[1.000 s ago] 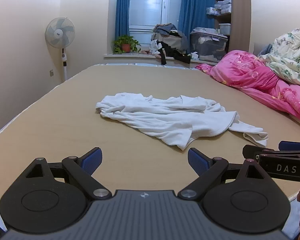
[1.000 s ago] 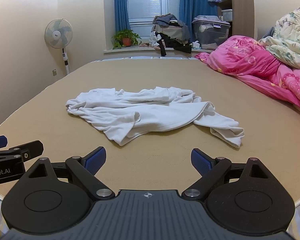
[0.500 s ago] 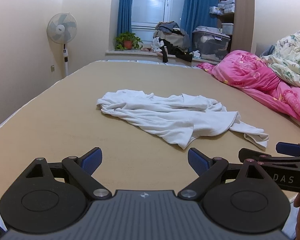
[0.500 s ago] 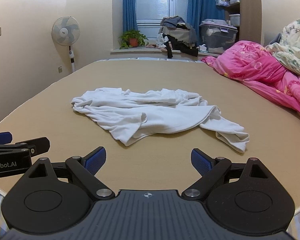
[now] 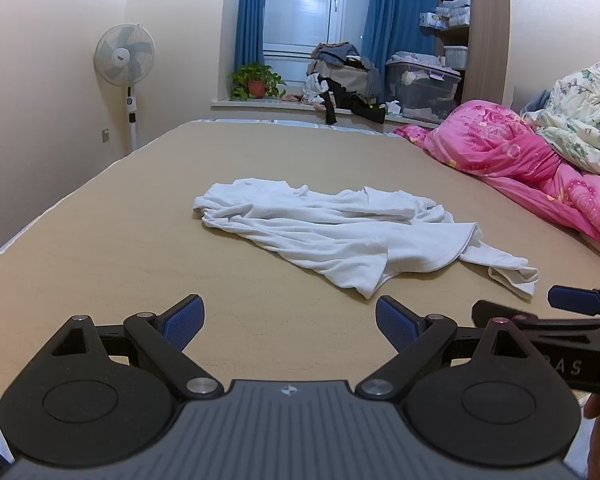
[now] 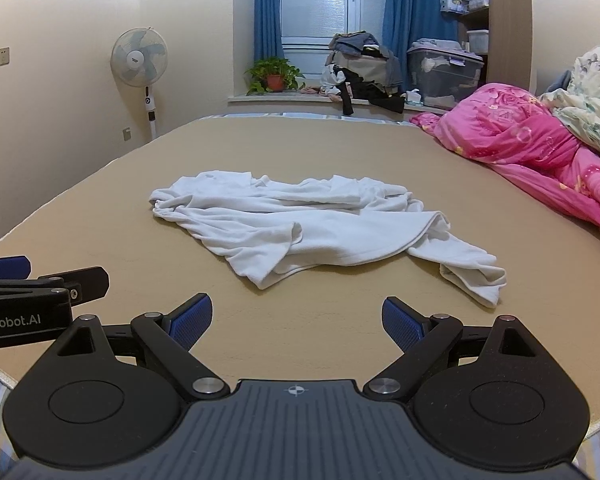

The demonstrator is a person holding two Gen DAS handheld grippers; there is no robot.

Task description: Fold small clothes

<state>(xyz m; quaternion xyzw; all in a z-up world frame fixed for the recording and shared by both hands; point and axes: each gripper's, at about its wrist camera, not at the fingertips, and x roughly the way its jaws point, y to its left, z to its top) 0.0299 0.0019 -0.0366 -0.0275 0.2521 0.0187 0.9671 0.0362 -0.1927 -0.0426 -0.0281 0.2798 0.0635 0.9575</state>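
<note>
- White garment (image 5: 340, 236) lies crumpled mid-bed on the tan mattress (image 5: 140, 264), untouched, ahead of both tools.
- Left gripper (image 5: 288, 322) and right gripper (image 6: 296, 320): pads apart, empty, near the bed edge.
- Risk: layers overlap; a pinch may catch several plies and fold in wrinkles.
- Trailing sleeve (image 6: 472, 276) could drag.
- Pink quilt (image 5: 520, 160) beyond may snag wide spreading.

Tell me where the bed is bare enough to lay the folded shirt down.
Bare: the strip between the white garment and both open grippers, and the stretch behind it toward the windowsill. Crowded: the right edge, under the pink quilt.
</note>
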